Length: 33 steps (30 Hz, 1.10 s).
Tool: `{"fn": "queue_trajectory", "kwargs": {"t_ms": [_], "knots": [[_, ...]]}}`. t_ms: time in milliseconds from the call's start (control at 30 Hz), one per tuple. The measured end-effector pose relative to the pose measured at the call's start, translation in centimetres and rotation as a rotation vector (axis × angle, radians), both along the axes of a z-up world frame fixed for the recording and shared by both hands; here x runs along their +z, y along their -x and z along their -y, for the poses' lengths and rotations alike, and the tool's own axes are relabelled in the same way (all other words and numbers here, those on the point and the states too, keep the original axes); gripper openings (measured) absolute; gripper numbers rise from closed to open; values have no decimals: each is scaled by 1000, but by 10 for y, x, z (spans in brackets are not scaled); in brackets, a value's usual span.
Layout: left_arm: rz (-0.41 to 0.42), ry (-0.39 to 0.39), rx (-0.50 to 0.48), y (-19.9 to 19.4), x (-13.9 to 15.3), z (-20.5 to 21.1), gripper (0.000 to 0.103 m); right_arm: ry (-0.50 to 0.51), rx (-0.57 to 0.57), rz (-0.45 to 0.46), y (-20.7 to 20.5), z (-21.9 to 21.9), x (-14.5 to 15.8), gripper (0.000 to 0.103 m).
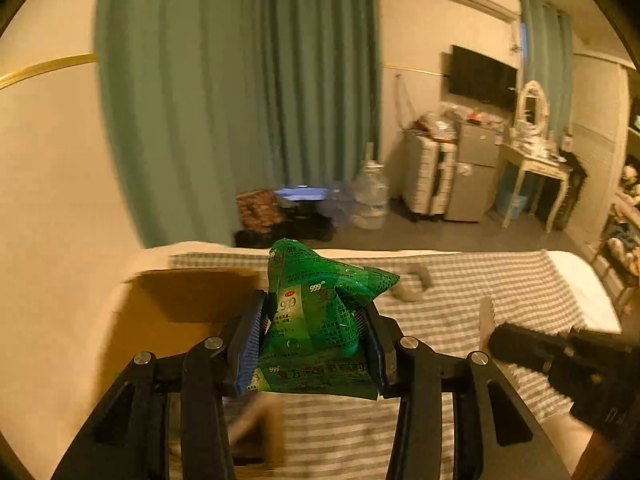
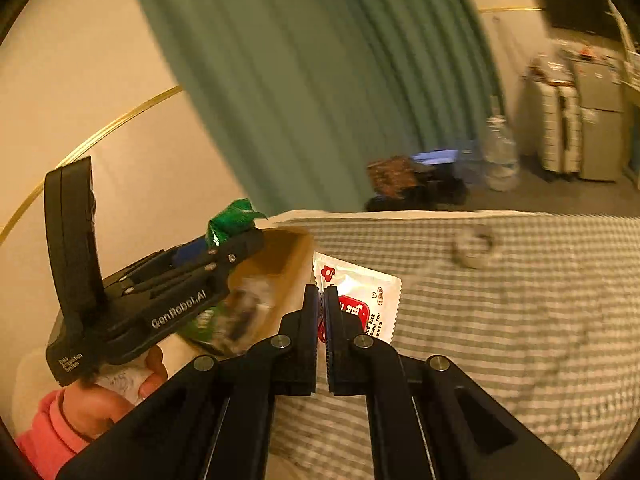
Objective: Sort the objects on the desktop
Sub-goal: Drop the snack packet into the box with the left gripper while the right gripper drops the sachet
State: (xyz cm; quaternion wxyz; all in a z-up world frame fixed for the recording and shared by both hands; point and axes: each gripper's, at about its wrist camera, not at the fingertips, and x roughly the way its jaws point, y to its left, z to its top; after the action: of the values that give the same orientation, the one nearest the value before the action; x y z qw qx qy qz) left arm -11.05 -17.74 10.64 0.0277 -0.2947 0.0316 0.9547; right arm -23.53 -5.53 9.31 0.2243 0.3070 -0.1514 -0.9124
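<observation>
My left gripper [image 1: 316, 312] is shut on a crumpled green "999" medicine sachet [image 1: 320, 304] and holds it above the checked cloth, beside an open cardboard box [image 1: 188, 300]. In the right wrist view the left gripper [image 2: 236, 240] hangs over the box [image 2: 276, 264] with the green sachet [image 2: 232, 220] sticking out. My right gripper [image 2: 322, 300] is shut on a white and red sachet [image 2: 368, 296], held just right of the box. The right gripper [image 1: 520, 344] shows at the right of the left wrist view.
The checked cloth [image 2: 520, 300] covers the surface. A roll of tape [image 2: 474, 250] lies on it further back, also seen in the left wrist view [image 1: 414, 284]. The box holds some packets [image 2: 236, 316]. Beyond the edge are a green curtain [image 1: 240, 100], water jugs and furniture.
</observation>
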Motion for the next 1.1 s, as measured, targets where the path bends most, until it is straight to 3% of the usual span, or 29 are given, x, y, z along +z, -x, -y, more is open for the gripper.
{"fn": "queue_trajectory", "kwargs": {"t_ms": [200, 367, 567, 667, 733, 767, 800, 967, 1100], "knots": [[23, 76, 53, -7, -32, 79, 45, 37, 134, 43, 44, 81, -3, 3], [68, -75, 57, 0, -81, 141, 45, 8, 194, 115, 88, 141, -32, 3], [88, -80, 33, 16, -112, 161, 45, -32, 184, 155, 133, 175, -53, 4], [74, -86, 30, 15, -111, 171, 60, -22, 157, 145, 145, 180, -56, 7], [67, -85, 48, 13, -110, 176, 95, 23, 145, 143, 145, 179, -54, 28], [67, -85, 61, 15, -110, 180, 97, 32, 125, 133, 144, 177, -51, 45], [68, -89, 69, 14, -108, 181, 97, 29, 105, 116, 143, 173, -46, 49], [55, -106, 68, 2, -88, 171, 97, -19, 55, 38, 124, 151, -22, 49], [9, -97, 10, -18, -71, 132, 103, -82, -30, -22, 90, 100, -5, 49]]}}
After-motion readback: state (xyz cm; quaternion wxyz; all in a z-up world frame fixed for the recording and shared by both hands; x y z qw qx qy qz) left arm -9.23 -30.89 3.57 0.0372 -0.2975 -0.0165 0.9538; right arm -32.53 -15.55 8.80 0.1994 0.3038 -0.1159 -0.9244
